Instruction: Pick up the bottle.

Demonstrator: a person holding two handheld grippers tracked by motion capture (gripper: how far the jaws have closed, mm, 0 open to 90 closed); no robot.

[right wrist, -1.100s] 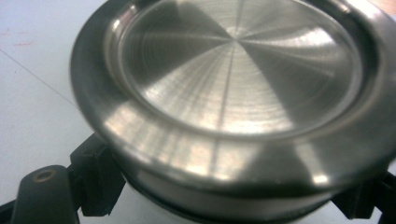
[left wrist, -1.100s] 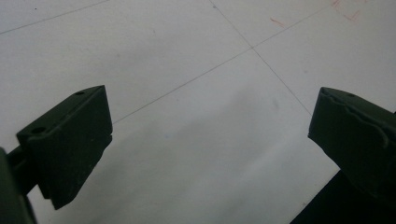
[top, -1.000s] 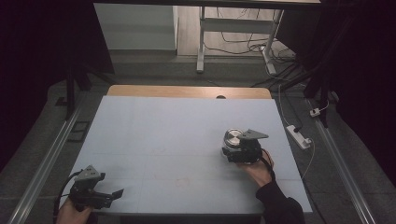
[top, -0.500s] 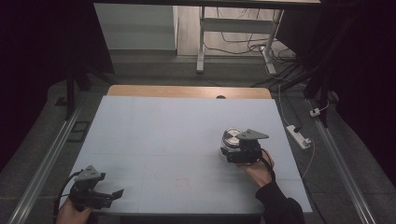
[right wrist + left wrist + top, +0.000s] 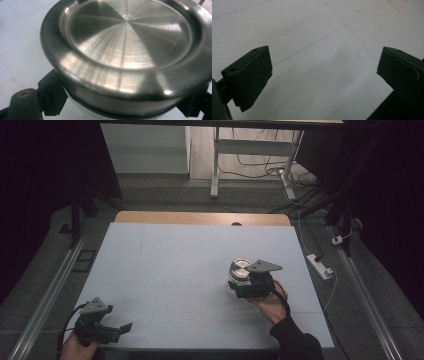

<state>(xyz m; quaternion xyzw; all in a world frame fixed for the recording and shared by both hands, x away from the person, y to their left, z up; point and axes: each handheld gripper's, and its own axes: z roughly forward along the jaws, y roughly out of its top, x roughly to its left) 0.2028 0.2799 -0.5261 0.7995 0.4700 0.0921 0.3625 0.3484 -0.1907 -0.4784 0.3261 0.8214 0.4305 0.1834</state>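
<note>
Steel container clamped and carried toward the right side of the table.

Right gripper (image 5: 240, 279) with both jaws pressed against the round steel container (image 5: 241, 268), lid (image 5: 127, 32) up, a white body just visible beneath the rim. Compared with 1 second back, container and hand shifted slightly across the white table (image 5: 170, 270); probably a carry under way, grip holding so far. Left gripper (image 5: 117, 329) parked at the near left corner, jaws wide apart, nothing between.

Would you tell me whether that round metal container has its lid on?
On: a steel lid caps the container held in the right tongs.
</note>
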